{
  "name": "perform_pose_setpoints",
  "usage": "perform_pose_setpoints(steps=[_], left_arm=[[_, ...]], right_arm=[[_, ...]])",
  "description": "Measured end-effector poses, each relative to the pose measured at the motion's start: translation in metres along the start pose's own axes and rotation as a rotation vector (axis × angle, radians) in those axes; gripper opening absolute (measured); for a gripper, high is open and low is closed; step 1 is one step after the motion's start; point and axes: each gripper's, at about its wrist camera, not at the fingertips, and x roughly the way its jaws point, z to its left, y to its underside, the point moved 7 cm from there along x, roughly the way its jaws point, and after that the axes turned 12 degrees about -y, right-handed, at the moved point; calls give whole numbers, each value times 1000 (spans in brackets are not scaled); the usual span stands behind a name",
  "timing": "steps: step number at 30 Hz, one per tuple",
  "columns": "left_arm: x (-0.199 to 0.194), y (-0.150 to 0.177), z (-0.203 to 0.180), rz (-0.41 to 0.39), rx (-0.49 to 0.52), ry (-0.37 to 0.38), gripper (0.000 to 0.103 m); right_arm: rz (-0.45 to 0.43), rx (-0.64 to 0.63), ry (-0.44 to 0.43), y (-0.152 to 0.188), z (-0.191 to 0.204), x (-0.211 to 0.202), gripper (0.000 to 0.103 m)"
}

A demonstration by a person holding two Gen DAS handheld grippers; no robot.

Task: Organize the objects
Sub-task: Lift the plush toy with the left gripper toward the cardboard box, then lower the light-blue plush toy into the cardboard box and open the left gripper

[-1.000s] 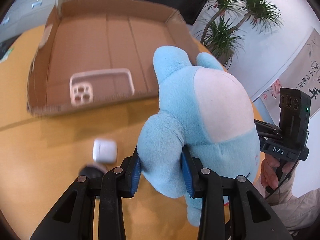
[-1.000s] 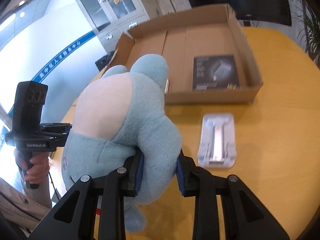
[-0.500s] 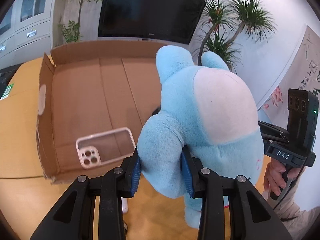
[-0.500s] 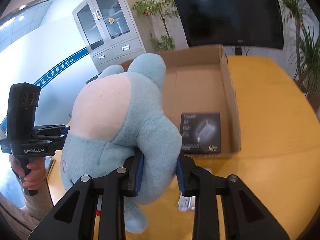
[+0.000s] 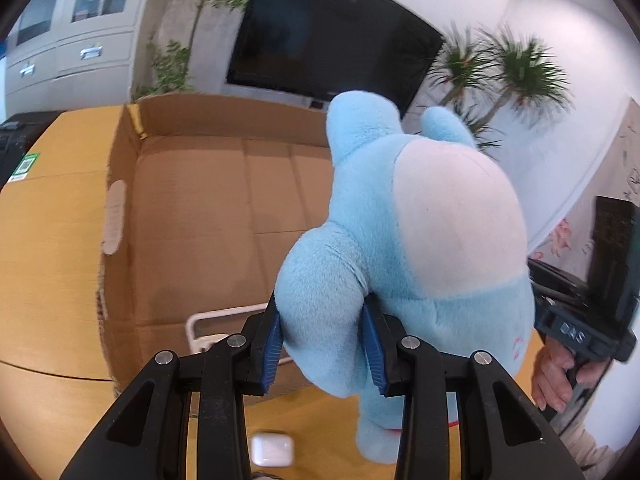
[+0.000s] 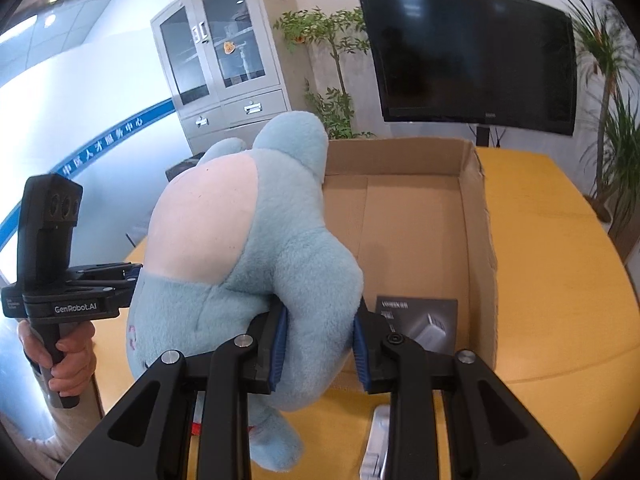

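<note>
A light-blue plush toy [image 5: 400, 240] with a pale pink patch hangs in the air between both grippers, over the near edge of an open cardboard box [image 5: 200, 208]. My left gripper [image 5: 322, 344] is shut on one plush limb. My right gripper [image 6: 318, 342] is shut on the other limb of the plush toy [image 6: 248, 264]. Inside the cardboard box [image 6: 476, 248] lie a clear phone case [image 5: 208, 324], partly hidden by my left fingers, and a dark product box [image 6: 420, 320].
A white earbud case [image 5: 272, 450] lies on the yellow table [image 5: 48, 248] under the left gripper. A white stand [image 6: 378, 440] sits on the table [image 6: 560, 280] below the right one. A person's hand [image 6: 68, 364] holds the other gripper's handle. A TV, plants and a cabinet stand behind.
Both grippers have risen and moved toward the box, carrying the plush up over its near edge. The earbud case and white stand have slid down toward the bottom of the views.
</note>
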Motion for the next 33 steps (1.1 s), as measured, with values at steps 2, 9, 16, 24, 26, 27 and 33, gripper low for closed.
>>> perform_pose_setpoints(steps=[2, 9, 16, 24, 26, 27, 33], left_arm=[[8, -2, 14, 5, -21, -25, 32], [30, -2, 50, 27, -66, -74, 31], [35, -4, 70, 17, -97, -112, 31], [38, -7, 89, 1, -123, -146, 31], [41, -8, 94, -2, -129, -157, 31], [42, -8, 95, -4, -130, -161, 31], [51, -7, 106, 6, -158, -165, 31]], right_arm=[[14, -34, 26, -2, 8, 12, 26], [41, -53, 56, -6, 20, 48, 26], [44, -31, 41, -13, 24, 70, 26], [47, -31, 32, -17, 31, 86, 26], [49, -29, 30, -17, 32, 91, 26], [51, -28, 30, -17, 32, 94, 26], [57, -20, 33, -14, 34, 107, 26]])
